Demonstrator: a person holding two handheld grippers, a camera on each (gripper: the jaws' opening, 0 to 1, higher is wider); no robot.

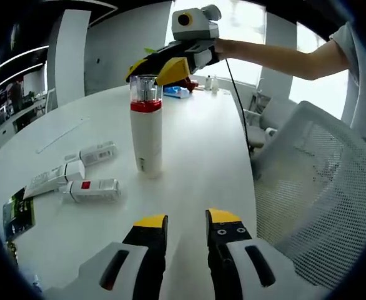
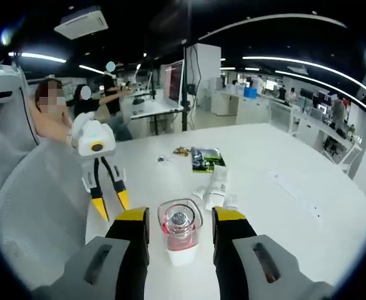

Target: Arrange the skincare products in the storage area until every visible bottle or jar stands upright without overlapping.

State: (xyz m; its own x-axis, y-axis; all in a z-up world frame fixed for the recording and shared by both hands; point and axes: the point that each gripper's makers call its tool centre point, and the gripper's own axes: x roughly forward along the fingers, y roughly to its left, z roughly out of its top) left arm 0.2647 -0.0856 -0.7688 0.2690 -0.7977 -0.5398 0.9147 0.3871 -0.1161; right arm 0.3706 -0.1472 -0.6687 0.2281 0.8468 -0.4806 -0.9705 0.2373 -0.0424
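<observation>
A tall white bottle [image 1: 146, 134] with a red band and a clear cap stands upright mid-table. My right gripper [image 1: 157, 70] hovers at its cap. In the right gripper view the clear cap [image 2: 180, 226] sits between the jaws of the right gripper [image 2: 180, 219], with a small gap on each side, so it is open. Several white tubes [image 1: 90, 189] lie flat to the bottle's left, and show as tubes [image 2: 215, 184] beyond the cap. My left gripper [image 1: 187, 220] is open and empty, short of the bottle; the left gripper [image 2: 111, 205] shows open at the left.
A dark packet [image 1: 19, 212] lies near the tubes; the same packet [image 2: 205, 159] shows farther back. Small items [image 1: 178, 92] sit at the table's far end. A white mesh chair [image 1: 314, 181] stands close to the table edge [image 1: 248, 156]. A person's arm [image 1: 276, 57] reaches over.
</observation>
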